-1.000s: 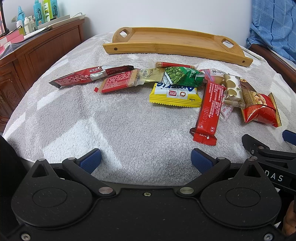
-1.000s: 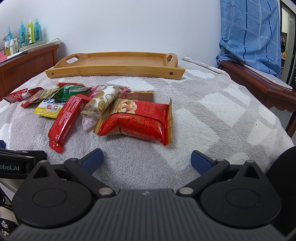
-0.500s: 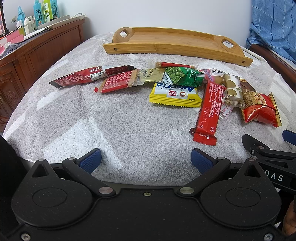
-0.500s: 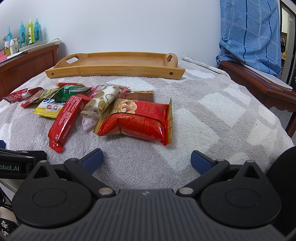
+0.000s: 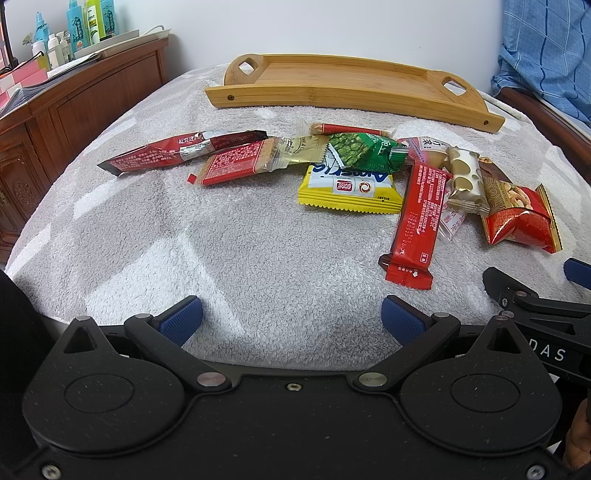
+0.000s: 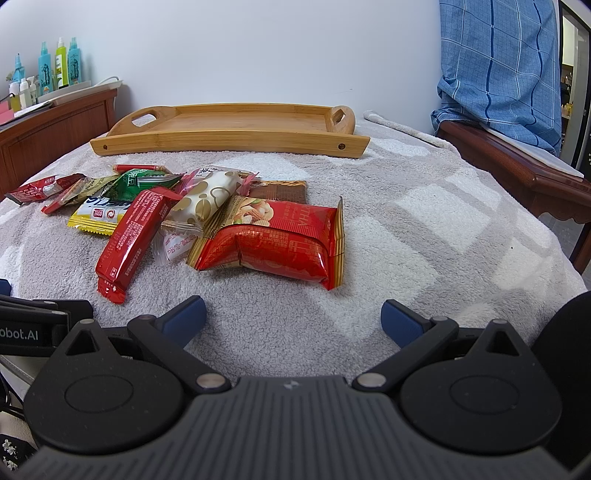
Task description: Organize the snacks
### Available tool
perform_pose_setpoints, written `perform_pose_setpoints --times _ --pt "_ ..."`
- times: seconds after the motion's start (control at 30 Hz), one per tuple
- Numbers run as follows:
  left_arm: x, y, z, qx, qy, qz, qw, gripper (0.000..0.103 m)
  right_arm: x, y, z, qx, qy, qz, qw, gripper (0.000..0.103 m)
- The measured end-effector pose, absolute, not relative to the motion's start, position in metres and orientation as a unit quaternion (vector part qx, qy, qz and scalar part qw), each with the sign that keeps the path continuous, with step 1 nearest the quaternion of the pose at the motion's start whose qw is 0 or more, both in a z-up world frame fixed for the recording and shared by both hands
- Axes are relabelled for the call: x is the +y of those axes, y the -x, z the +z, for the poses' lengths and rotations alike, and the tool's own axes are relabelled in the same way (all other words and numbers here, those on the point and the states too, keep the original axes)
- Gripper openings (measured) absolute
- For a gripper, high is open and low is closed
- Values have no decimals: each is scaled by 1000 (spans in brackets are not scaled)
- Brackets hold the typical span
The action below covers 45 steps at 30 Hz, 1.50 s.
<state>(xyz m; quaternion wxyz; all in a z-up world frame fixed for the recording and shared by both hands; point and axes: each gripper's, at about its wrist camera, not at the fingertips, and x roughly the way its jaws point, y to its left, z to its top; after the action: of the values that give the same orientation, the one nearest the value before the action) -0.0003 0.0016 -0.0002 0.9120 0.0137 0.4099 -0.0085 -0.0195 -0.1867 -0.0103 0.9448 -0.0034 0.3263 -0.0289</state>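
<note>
Several snack packets lie in a loose row on a grey fleece blanket (image 5: pixel 229 258). Among them are a long red bar (image 5: pixel 417 218), a yellow packet (image 5: pixel 351 188), a green packet (image 5: pixel 358 151) and a dark red packet (image 5: pixel 166 155). A puffy red nut bag (image 6: pixel 273 243) sits closest in the right wrist view, beside the long red bar (image 6: pixel 133 232). An empty bamboo tray (image 5: pixel 332 92) stands behind the row, also the tray (image 6: pixel 229 138). My left gripper (image 5: pixel 291 317) and right gripper (image 6: pixel 291 317) hover open at the near edge, short of the snacks, holding nothing.
A wooden dresser (image 5: pixel 74 110) with bottles (image 5: pixel 85 18) stands at the left. At the right is a dark wooden frame (image 6: pixel 517 173) draped with blue checked cloth (image 6: pixel 498 66). Bare blanket lies between the grippers and the snacks.
</note>
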Motion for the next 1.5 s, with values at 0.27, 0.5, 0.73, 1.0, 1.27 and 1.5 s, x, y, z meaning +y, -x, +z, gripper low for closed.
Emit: perform_pose_setpoints --times 0.27,0.5,0.73,1.0,1.27,1.5 --pt "2 0 0 409 -14 -9 912 103 -187 19 -11 326 4 -29 945 103" --pt "3 1 0 410 -14 -9 912 103 -185 19 -11 329 5 -31 944 103" --pt "1 3 2 408 -14 -10 913 103 -187 18 -11 328 4 -37 944 103" --pt "1 0 7 422 -10 -14 906 100 -191 17 -3 326 -13 -36 945 103" --pt "5 5 25 403 44 -59 912 67 -198 12 11 288 17 -13 957 103" --pt "-16 -5 37 379 52 -106 918 38 -201 18 13 273 -5 8 962 103"
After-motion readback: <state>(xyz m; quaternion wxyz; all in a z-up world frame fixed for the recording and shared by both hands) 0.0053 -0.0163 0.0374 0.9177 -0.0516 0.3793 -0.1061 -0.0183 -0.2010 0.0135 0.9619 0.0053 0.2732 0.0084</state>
